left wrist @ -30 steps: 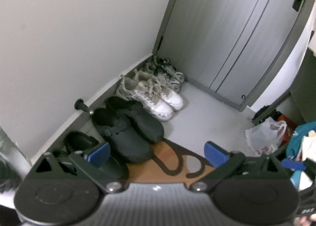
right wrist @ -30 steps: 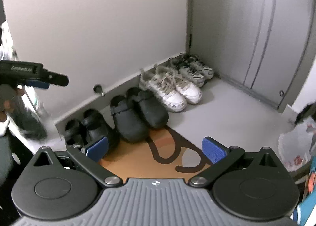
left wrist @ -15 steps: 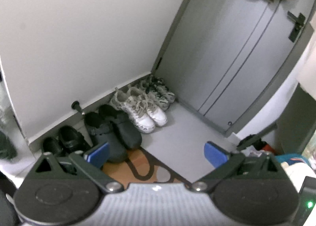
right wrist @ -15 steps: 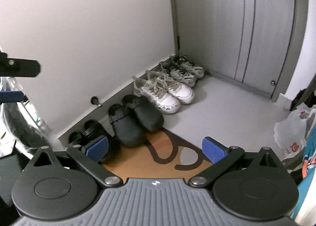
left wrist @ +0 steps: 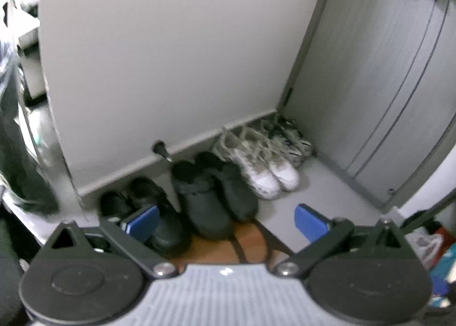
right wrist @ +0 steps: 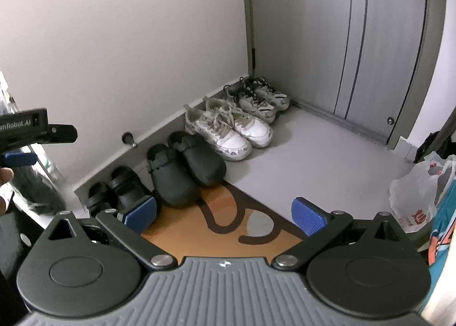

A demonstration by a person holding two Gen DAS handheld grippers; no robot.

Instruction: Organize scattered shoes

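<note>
Entryway floor seen from both wrist cameras. Four pairs of shoes stand in a single row along the baseboard of the wall (right wrist: pixel 114 40), toes pointing out into the room. From the door corner outward: grey-and-black laced sneakers (right wrist: pixel 260 97), white laced sneakers (right wrist: pixel 228 127), black clogs (right wrist: pixel 185 166) and black sandals (right wrist: pixel 119 189). Within each pair the two shoes lie side by side and touching or nearly so; neighbouring pairs sit just beside one another. The toes of the clogs reach the edge of an orange doormat (right wrist: pixel 225 223) with a dark looping pattern.

The left gripper (left wrist: pixel 225 220) and the right gripper (right wrist: pixel 223 212) both hang above the mat, well apart from the shoes. Each has its blue-padded fingers (right wrist: pixel 309 216) spread wide with nothing between them.

No loose shoe shows on the grey floor (right wrist: pixel 327 160) between the row and the grey door (right wrist: pixel 356 26). A white plastic bag (right wrist: pixel 416 197) lies at the right edge, apart from the row.

Judgement: the organizing appears complete or very nearly so, since every visible shoe is paired and aligned against the wall. Whether further shoes lie outside the two views cannot be told; the left view is blurred, so fine alignment there is uncertain.
</note>
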